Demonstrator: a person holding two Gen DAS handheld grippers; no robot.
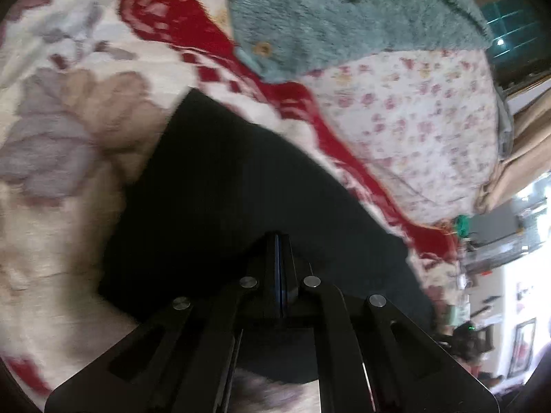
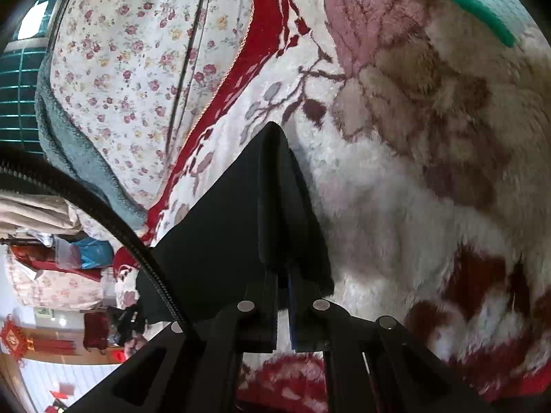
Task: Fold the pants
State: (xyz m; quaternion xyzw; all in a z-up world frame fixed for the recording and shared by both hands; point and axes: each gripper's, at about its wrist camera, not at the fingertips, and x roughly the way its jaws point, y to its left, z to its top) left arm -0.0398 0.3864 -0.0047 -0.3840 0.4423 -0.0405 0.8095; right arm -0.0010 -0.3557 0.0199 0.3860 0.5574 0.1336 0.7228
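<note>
The black pants (image 1: 241, 186) lie on a plush floral blanket (image 1: 62, 206) spread over a bed. In the left wrist view my left gripper (image 1: 279, 241) is shut, its jaws pressed together over the pants; whether cloth is pinched between them is hidden by the dark fabric. In the right wrist view my right gripper (image 2: 283, 275) is shut on a bunched fold of the pants (image 2: 241, 227), which rises to a peak ahead of the fingers and hangs lifted off the blanket (image 2: 396, 206).
A teal fleece garment (image 1: 344, 20) with wooden buttons lies on a small-flowered quilt (image 1: 413, 130) beyond the pants. A black cable (image 2: 113, 220) crosses the right wrist view at left. The bed's edge and cluttered room lie beyond.
</note>
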